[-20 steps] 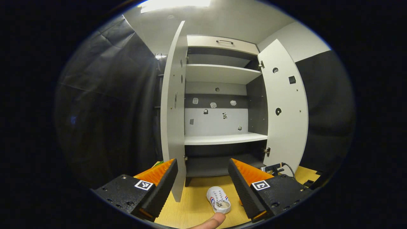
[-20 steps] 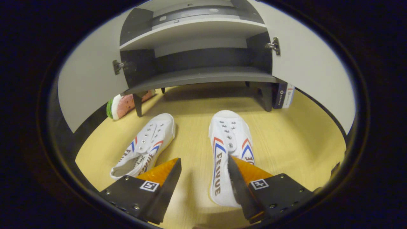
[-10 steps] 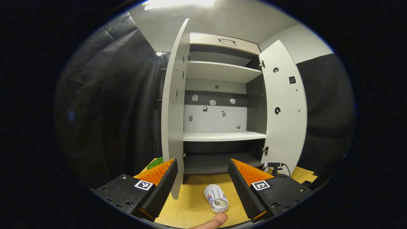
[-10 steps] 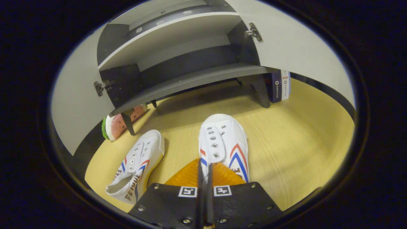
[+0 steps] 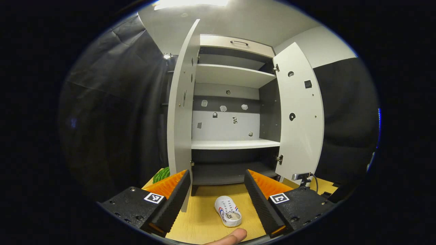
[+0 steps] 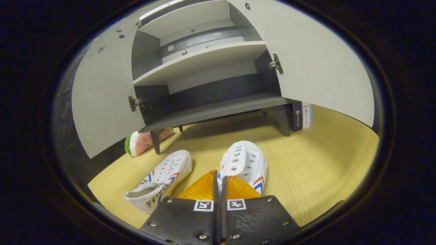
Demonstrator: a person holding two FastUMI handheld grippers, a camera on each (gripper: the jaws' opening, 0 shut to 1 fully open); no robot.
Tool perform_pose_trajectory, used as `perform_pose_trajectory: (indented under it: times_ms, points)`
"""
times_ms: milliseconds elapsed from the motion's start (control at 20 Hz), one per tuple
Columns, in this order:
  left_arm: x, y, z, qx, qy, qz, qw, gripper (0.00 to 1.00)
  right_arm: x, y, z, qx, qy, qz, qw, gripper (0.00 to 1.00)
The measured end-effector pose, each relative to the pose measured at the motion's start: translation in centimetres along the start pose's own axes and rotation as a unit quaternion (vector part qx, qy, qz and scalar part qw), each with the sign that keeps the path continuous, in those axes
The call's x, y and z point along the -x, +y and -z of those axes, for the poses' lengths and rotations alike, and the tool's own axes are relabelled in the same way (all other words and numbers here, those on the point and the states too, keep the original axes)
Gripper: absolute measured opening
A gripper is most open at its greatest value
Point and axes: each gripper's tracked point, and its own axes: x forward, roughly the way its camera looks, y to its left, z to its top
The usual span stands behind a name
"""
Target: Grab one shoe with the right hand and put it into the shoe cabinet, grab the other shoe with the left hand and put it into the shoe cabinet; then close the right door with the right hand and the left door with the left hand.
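Note:
Two white shoes with red and blue stripes lie on the yellow wooden floor in front of the shoe cabinet (image 6: pixel 207 110). In the right gripper view my right gripper (image 6: pixel 218 175) is shut on the rim of the right-hand shoe (image 6: pixel 243 163), whose toe points at the cabinet. To its left lies the other shoe (image 6: pixel 160 182), tilted on its side. Both cabinet doors stand open. My left gripper (image 5: pixel 216 173) is held open farther back, facing the cabinet (image 5: pixel 235 144), with one white shoe (image 5: pixel 227 211) on the floor between its fingers, well below them.
A watermelon-slice toy (image 6: pixel 143 143) lies by the cabinet's left leg and a dark box (image 6: pixel 301 115) stands by its right leg. A small device on a stand (image 5: pixel 301 176) sits near the right door. A fingertip (image 5: pixel 231 236) shows at the bottom edge.
My right gripper closed on the right-hand shoe's rim, then tipped upward so more of the cabinet shows. The left gripper drifted only slightly.

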Motion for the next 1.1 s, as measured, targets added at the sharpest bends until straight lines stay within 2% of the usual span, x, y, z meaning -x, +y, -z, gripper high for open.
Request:
perform_pose_trajectory:
  times_ms: [100, 250, 550, 700, 950, 1000, 1100]
  points:
    - [0.0, -0.3, 0.2, 0.005, 0.0, 0.007, 1.0, 0.97, 0.6, 0.6, -0.4, -0.002, -0.002, -0.011, 1.0, 0.0]
    - [-0.1, -0.6, 0.7, 0.013, 0.002, 0.014, 1.0, 0.97, 1.8, 1.4, -2.6, 0.027, -0.019, -0.013, 0.999, 0.0]
    - [-0.7, 0.0, 1.5, 0.02, 0.004, 0.015, 1.0, 0.97, 3.6, 4.5, -9.9, 0.073, -0.058, -0.034, 0.995, 0.0]
    - [-1.4, 0.6, 1.8, 0.006, 0.007, -0.003, 1.0, 0.97, 4.6, 5.9, -15.2, 0.091, -0.091, -0.042, 0.991, 0.0]
    - [-2.1, -0.3, 2.6, 0.002, 0.012, 0.007, 1.0, 0.97, 6.1, 8.0, -25.5, 0.117, -0.14, -0.051, 0.982, 0.0]
    - [-2.3, 0.0, 2.8, 0.002, 0.009, -0.002, 1.0, 1.0, 6.4, 8.4, -27.3, 0.131, -0.146, -0.049, 0.979, 0.0]
    - [-2.6, 0.5, 3.7, -0.006, 0.009, -0.019, 1.0, 0.97, 6.3, 9.2, -30.6, 0.155, -0.148, -0.044, 0.976, 0.0]
